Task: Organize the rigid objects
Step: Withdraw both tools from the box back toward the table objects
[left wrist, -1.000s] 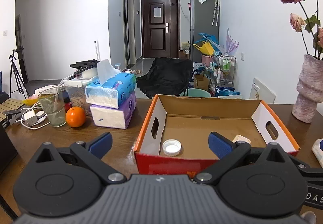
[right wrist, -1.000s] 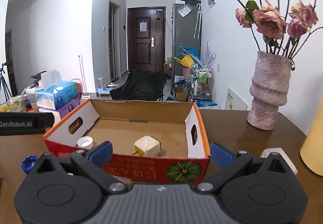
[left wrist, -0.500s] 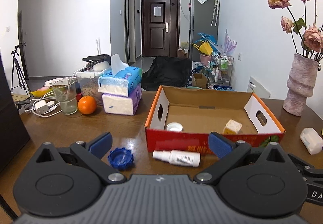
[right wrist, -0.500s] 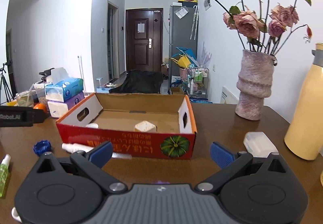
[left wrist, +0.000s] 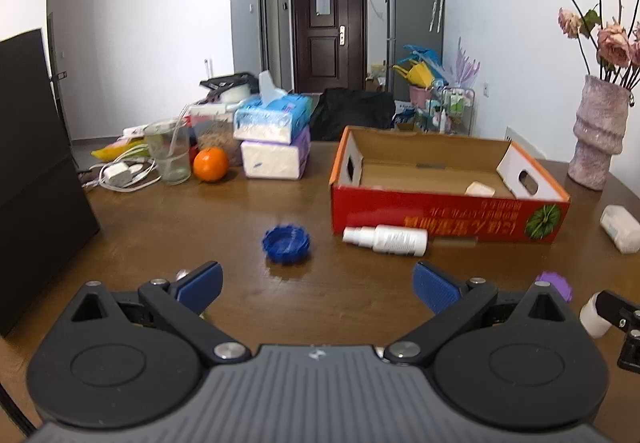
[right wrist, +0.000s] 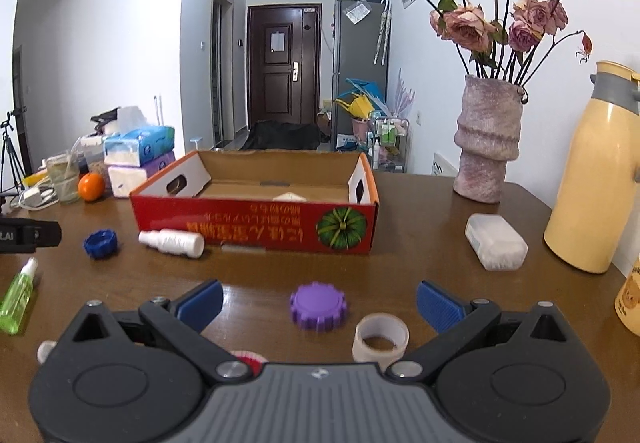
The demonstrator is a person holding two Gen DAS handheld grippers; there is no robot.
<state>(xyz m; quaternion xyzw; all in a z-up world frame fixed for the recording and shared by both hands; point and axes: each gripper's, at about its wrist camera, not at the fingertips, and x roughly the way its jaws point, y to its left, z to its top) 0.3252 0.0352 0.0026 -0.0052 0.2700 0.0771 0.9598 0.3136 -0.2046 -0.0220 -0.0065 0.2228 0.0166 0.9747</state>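
Note:
A red cardboard box (left wrist: pixel 448 217) (right wrist: pixel 256 219) stands open on the brown table, with a cream cube (left wrist: pixel 480 189) inside. In front of it lie a white spray bottle (left wrist: pixel 386 239) (right wrist: pixel 174 242) and a blue cap (left wrist: pixel 286 244) (right wrist: pixel 100 243). My left gripper (left wrist: pixel 316 285) is open, well back from the blue cap. My right gripper (right wrist: pixel 319 301) is open with a purple cap (right wrist: pixel 318 305) lying between its fingertips and a tape roll (right wrist: pixel 380 337) just before it. A white plastic case (right wrist: pixel 495 241) and a green spray bottle (right wrist: pixel 18 295) lie to the sides.
Tissue packs (left wrist: pixel 276 137), an orange (left wrist: pixel 211 163), a glass (left wrist: pixel 170 151) and chargers sit at the back left. A black panel (left wrist: pixel 36 171) stands at the left edge. A vase of roses (right wrist: pixel 488 141) and a yellow flask (right wrist: pixel 596 171) stand at the right.
Both grippers have pulled back from the box toward the near table edge. The blue cap, spray bottle, purple cap and tape roll have come into view.

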